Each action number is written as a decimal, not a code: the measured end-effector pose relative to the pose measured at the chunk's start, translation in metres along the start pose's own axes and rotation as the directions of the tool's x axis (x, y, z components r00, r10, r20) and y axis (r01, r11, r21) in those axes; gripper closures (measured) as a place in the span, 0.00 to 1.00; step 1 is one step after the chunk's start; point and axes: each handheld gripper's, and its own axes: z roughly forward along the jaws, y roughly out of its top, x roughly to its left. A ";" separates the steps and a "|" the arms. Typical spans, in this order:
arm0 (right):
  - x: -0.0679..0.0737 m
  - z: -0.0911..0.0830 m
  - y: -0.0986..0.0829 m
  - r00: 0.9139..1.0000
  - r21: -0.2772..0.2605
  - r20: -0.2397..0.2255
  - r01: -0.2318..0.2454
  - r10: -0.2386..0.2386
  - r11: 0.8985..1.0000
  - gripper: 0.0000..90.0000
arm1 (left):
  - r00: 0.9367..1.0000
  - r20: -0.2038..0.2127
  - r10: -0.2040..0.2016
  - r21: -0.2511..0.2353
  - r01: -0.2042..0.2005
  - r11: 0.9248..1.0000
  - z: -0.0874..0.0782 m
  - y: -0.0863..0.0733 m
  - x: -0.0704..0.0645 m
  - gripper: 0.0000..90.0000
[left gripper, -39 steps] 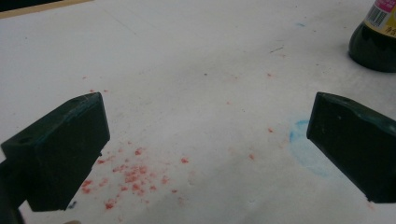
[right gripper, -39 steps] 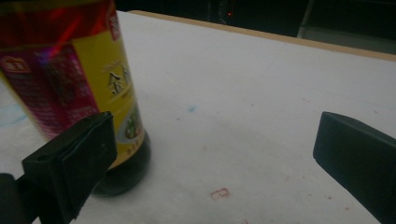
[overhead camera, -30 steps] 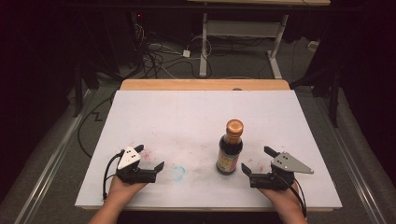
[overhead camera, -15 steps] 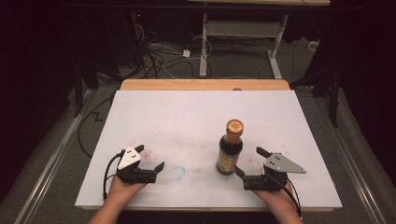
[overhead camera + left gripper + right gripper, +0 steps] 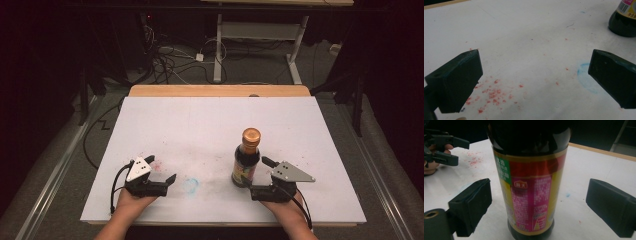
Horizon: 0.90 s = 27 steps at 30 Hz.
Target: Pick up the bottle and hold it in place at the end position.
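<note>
1. The table [image 5: 210,125] carries a white board that covers nearly all of its top; a strip of bare wood shows along the far edge. The board is stained, with scattered red specks [image 5: 491,96] near the front left corner and a faint blue ring [image 5: 190,185] near the front edge, left of the middle.

2. The soy sauce bottle [image 5: 246,159] stands upright on the board, right of the middle and closer to the front edge than to the far one. It is dark glass with an orange-brown cap. In my right gripper view its label [image 5: 531,197] faces me, with yellow, magenta and green panels.

3. My right gripper [image 5: 255,176] rests near the front edge, just right of the bottle. Its jaws stand wide apart, one on each side of the bottle's lower body, and a gap shows on both sides, so neither pad [image 5: 472,202] touches the glass.

4. My left gripper [image 5: 161,172] rests near the front left corner, well apart from the bottle. Its jaws are spread too, with nothing between them but the stained board; the red specks lie by its one pad [image 5: 456,82] and the blue ring by the other.
</note>
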 end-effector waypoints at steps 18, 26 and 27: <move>0.006 0.020 0.010 1.000 0.035 -0.013 0.023 -0.022 0.999 0.35 | 1.000 0.002 -0.005 -0.002 0.005 1.000 0.000 0.000 0.000 0.00; 0.006 0.032 0.023 0.999 0.065 -0.010 0.040 -0.040 0.997 0.35 | 1.000 0.007 0.000 -0.001 0.000 1.000 -0.001 0.000 0.000 0.00; 0.006 0.034 0.025 0.999 0.062 -0.013 0.030 -0.029 0.998 0.35 | 1.000 0.008 0.000 -0.001 0.000 1.000 -0.001 0.000 0.000 0.00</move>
